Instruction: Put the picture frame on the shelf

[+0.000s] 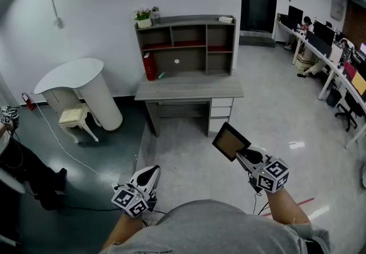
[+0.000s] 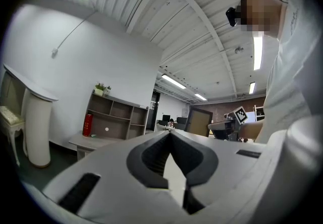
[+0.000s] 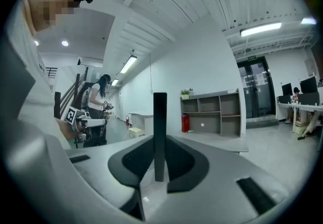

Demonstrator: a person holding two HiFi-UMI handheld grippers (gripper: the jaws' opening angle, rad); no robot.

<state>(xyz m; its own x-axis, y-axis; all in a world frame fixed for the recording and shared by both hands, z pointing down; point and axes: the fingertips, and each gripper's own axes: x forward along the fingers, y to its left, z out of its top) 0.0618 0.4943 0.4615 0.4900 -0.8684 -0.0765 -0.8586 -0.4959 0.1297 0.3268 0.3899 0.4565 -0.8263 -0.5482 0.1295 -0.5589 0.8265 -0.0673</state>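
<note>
Right gripper point(image 1: 247, 158) gripping picture frame point(image 1: 230, 141) by lower edge, jaws partway closed on it. Frame stands upright between jaws, sticking out ahead of claw. Left gripper point(image 1: 150, 175): jaws together, nothing held. Shelf point(image 1: 186, 41) well ahead of both claws, on desk point(image 1: 189, 88).

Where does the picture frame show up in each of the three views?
Head view: picture frame lower right of centre, in the right gripper.
Left gripper view: frame right of centre, brown face showing.
Right gripper view: frame dead centre, edge-on dark bar.
Shared landmark: the grey shelf with the red item.
</note>
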